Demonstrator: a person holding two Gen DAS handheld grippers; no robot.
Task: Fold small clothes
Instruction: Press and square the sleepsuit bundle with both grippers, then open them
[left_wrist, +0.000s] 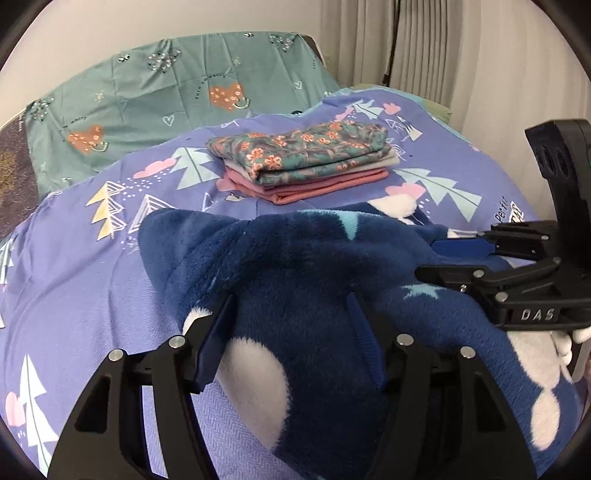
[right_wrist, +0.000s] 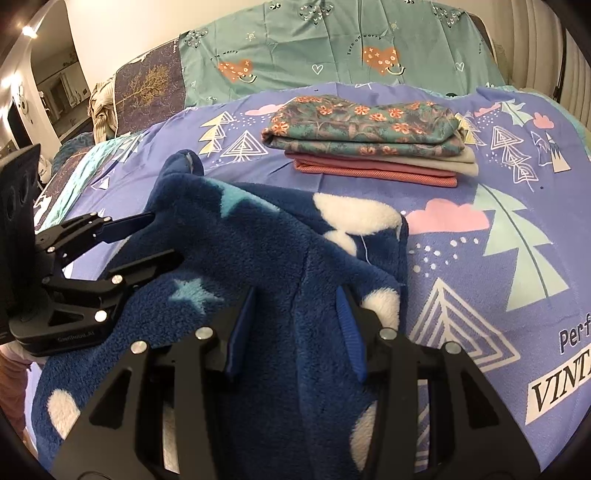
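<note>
A dark blue fleece garment (left_wrist: 295, 266) with white spots and pale blue stars lies bunched on the purple bedspread (left_wrist: 74, 280); it also shows in the right wrist view (right_wrist: 258, 251). My left gripper (left_wrist: 291, 332) has its jaws apart with fleece filling the gap between them. My right gripper (right_wrist: 295, 325) also stands open around a raised fold of the fleece. Each gripper shows in the other's view, the right (left_wrist: 436, 258) and the left (right_wrist: 162, 236), both pushed into the fleece edge.
A stack of folded clothes (left_wrist: 306, 162), floral on top and pink below, sits farther back on the bedspread, also in the right wrist view (right_wrist: 369, 140). A teal sheet (left_wrist: 166, 92) covers the head of the bed. Curtains (left_wrist: 443, 55) hang at the right.
</note>
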